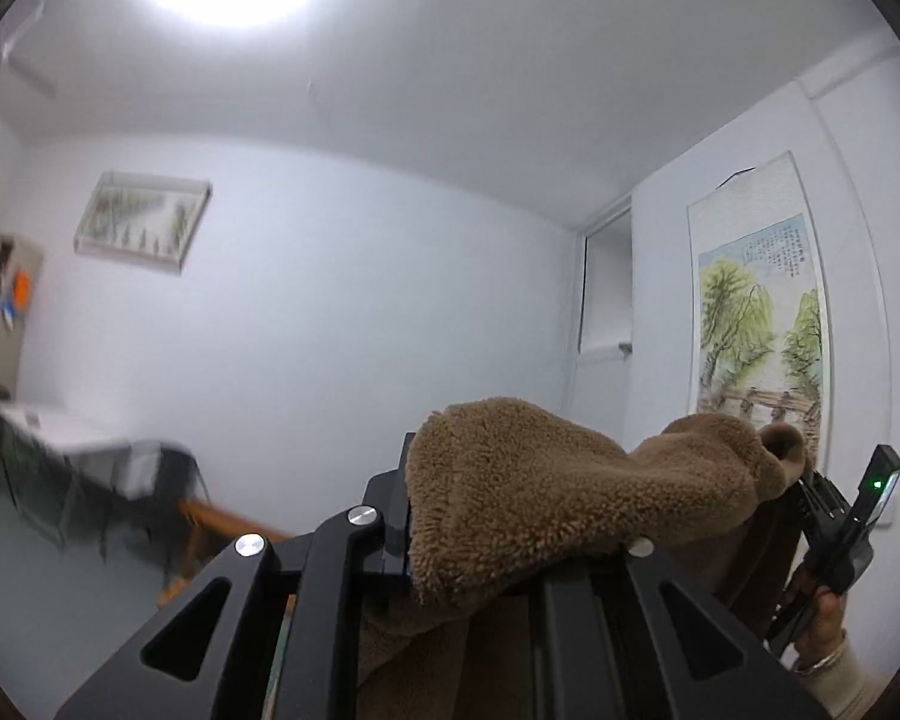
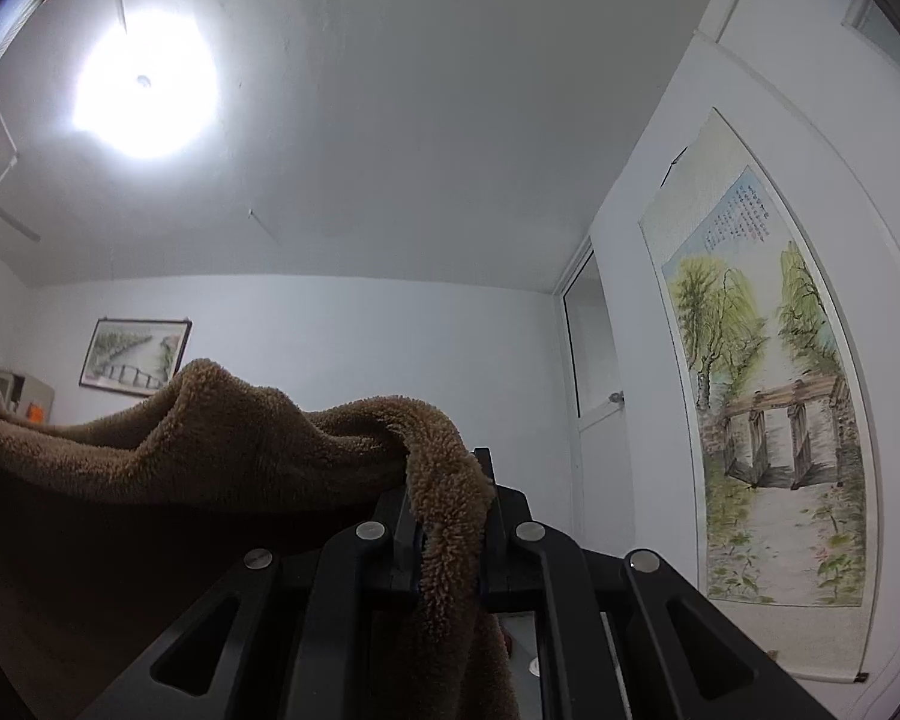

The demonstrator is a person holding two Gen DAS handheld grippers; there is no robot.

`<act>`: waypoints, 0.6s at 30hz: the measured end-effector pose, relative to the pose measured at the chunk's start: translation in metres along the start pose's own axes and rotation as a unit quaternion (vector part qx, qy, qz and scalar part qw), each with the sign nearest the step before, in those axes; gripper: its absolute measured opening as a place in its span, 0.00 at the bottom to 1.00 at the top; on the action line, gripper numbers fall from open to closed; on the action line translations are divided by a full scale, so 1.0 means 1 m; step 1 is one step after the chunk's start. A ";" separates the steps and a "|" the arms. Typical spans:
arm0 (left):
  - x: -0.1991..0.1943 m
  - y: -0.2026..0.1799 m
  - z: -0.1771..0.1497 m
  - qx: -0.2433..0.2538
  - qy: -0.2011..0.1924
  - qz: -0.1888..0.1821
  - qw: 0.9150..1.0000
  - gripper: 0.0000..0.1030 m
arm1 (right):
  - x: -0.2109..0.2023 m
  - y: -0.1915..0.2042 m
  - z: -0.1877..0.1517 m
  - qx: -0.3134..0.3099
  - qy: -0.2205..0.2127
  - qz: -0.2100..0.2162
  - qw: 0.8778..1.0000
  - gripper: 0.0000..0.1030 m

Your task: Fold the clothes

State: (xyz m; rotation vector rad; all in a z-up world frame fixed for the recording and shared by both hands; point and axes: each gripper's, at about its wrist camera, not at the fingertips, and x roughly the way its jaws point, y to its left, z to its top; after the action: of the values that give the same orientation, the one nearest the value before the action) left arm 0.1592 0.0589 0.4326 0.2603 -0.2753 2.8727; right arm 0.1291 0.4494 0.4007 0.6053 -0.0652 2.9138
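Black linkage bars fill the bottom of both wrist views, and over them hangs a brown fleece garment (image 1: pixel 510 480). Seen from the left wrist, the left claw (image 1: pixel 450 516) points up toward the ceiling with the fleece bunched over its right finger and between the two; its left finger (image 1: pixel 399 498) stands bare just beside the cloth, so it appears clenched on a fold of the garment, though the cloth hides the pinch itself. From there the fabric stretches rightward to the right claw (image 1: pixel 807 477), whose tips are buried under another bunch of fleece; a hand (image 1: pixel 822 612) with a bracelet holds its handle, and a small green light (image 1: pixel 877 485) glows on its body. Seen from the right wrist, the right claw (image 2: pixel 450 516) is clenched on a strip of the garment (image 2: pixel 240 438) that runs down between its fingers, while the rest sweeps off to the left in a raised, sagging sheet. Both claws hold the fleece up in the air. Behind it are white walls, a hanging scroll painting of willows (image 2: pixel 774 396), a framed landscape (image 2: pixel 135 357), a door (image 2: pixel 594 360) and a bright ceiling light (image 2: pixel 147 84).
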 end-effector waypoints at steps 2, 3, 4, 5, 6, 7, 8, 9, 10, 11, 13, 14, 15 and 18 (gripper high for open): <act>-0.018 -0.003 0.017 0.016 -0.017 0.004 1.000 0.14 | -0.004 -0.002 0.005 0.003 -0.011 0.002 1.000 0.10; -0.024 -0.006 0.024 0.023 -0.023 0.007 0.999 0.14 | -0.005 -0.003 0.007 0.004 -0.015 0.003 1.000 0.10; -0.031 -0.008 0.031 0.031 -0.028 0.013 0.999 0.14 | -0.007 -0.004 0.009 0.006 -0.019 0.004 1.000 0.10; -0.037 -0.008 0.035 0.037 -0.031 0.017 0.999 0.14 | -0.009 -0.006 0.011 0.009 -0.024 0.007 1.000 0.10; -0.041 -0.009 0.039 0.043 -0.033 0.023 0.998 0.14 | -0.012 -0.006 0.012 0.011 -0.028 0.008 1.000 0.10; -0.044 -0.011 0.042 0.049 -0.036 0.029 0.998 0.15 | -0.014 -0.007 0.014 0.013 -0.033 0.009 0.999 0.10; -0.046 -0.011 0.042 0.051 -0.036 0.035 0.997 0.15 | -0.016 -0.008 0.016 0.015 -0.038 0.010 0.999 0.10; -0.046 -0.010 0.041 0.052 -0.033 0.040 0.997 0.15 | -0.016 -0.008 0.017 0.015 -0.041 0.010 0.999 0.10; -0.046 -0.008 0.041 0.052 -0.031 0.045 0.997 0.15 | -0.016 -0.007 0.017 0.016 -0.043 0.011 0.999 0.10; -0.042 -0.005 0.039 0.052 -0.025 0.050 0.997 0.16 | -0.014 -0.005 0.016 0.016 -0.042 0.012 0.999 0.10; -0.031 0.005 0.031 0.045 -0.005 0.058 0.997 0.16 | -0.005 0.003 0.009 0.009 -0.031 0.014 0.999 0.10; -0.024 0.011 0.026 0.040 0.006 0.061 0.997 0.16 | 0.003 0.007 0.002 0.006 -0.017 0.018 1.000 0.10; -0.013 0.018 0.019 0.034 0.021 0.064 0.997 0.16 | 0.011 0.010 -0.005 0.004 -0.003 0.023 1.000 0.10; 0.023 0.041 -0.004 0.016 0.064 0.067 0.996 0.16 | 0.039 0.021 -0.031 0.002 0.049 0.035 0.998 0.10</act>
State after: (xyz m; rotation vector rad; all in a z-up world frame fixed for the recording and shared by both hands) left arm 0.1265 0.0262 0.4263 0.0658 -0.2298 3.0131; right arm 0.0775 0.4371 0.3874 0.4702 -0.0703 3.0065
